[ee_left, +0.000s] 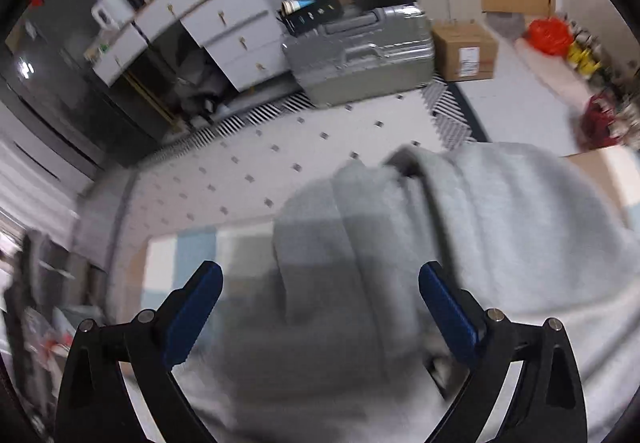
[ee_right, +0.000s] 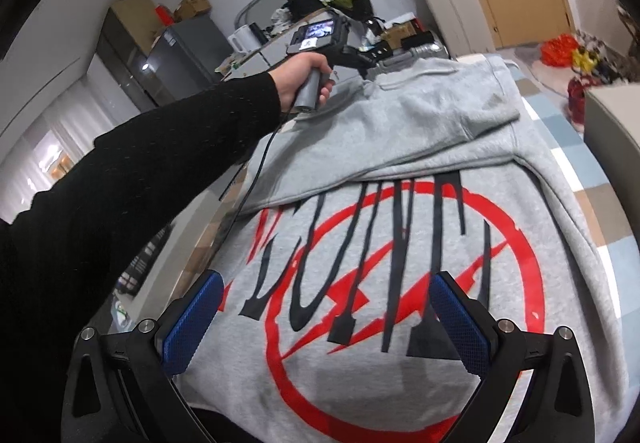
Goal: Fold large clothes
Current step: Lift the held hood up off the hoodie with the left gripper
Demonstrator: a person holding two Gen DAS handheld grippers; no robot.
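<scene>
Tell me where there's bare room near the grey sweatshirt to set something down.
The checked surface shows bare right of the grey sweatshirt, along its edge, and beyond its folded end. The far floor around the suitcase and cardboard box is crowded.

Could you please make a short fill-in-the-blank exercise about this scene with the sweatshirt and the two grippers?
1. The grey sweatshirt carries a big circle printed in the colour ____.
2. The jaws of the right gripper stand ____ above the print.
3. The hand gripping the left tool's handle comes out of a sleeve coloured ____.
4. In the left view, the cardboard box on the floor stands beside a silver ____.

Missing words: red; open; black; suitcase
</scene>
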